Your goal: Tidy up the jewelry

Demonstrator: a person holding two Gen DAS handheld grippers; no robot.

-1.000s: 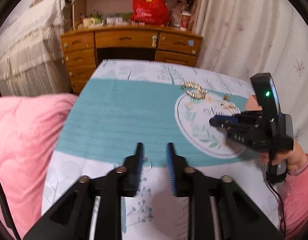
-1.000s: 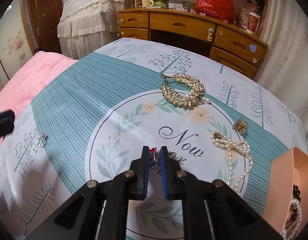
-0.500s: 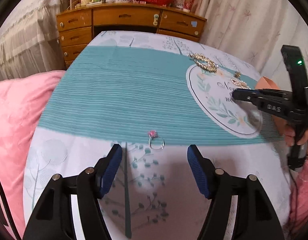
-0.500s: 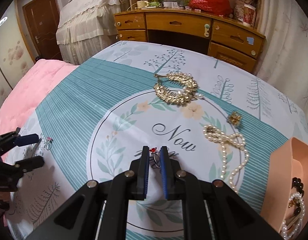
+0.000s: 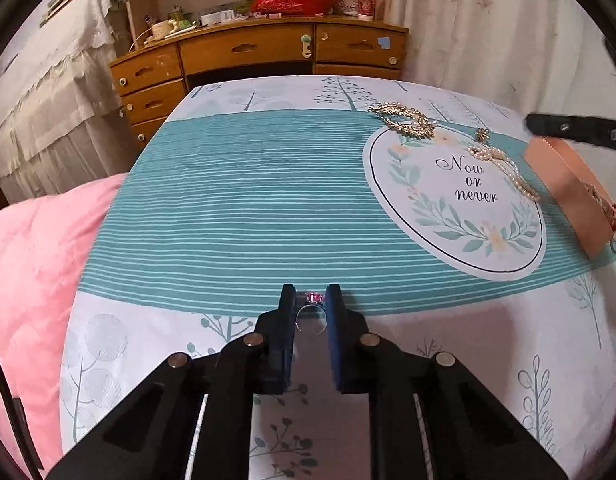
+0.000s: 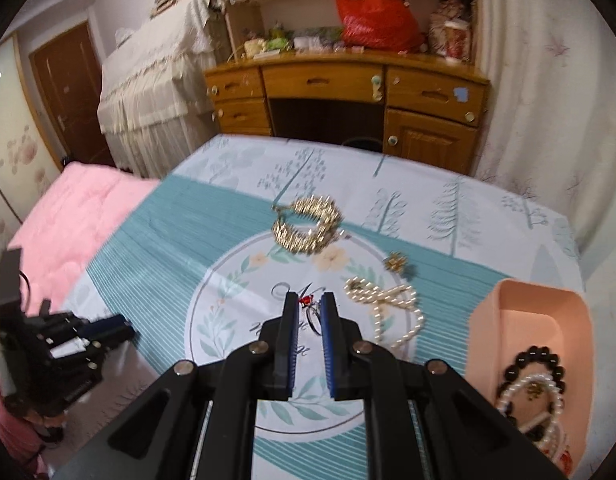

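Now your left gripper (image 5: 311, 300) has just closed its jaws around the pink-stone ring (image 5: 310, 307) low in the middle of the left wrist view, the thin silver band pinched between the blue pads while it lies on the tablecloth (image 5: 235, 208). Lift straight and slowly; a wire-thin hoop can twist out of a flat-pad grip, so keep the squeeze steady and do not roll your wrist.

Your right gripper (image 6: 310, 310) is clamped on the red-stone ring (image 6: 311, 312), a dark, slim band sitting edge-on between ribbed pads in the centre of the right wrist view. Carry it toward the peach tray (image 6: 484, 320) at lower right, a smooth plastic bin with rounded corners that holds a black bead bracelet (image 6: 536, 364) and a pearl strand. Part the pads low over its floor, I judge, so the ring does not bounce.

Left on the cloth are the gold leaf piece (image 6: 308, 228), spiky and stiff, the limp pearl necklace (image 6: 388, 304), and a small gold brooch (image 6: 396, 262) between them.
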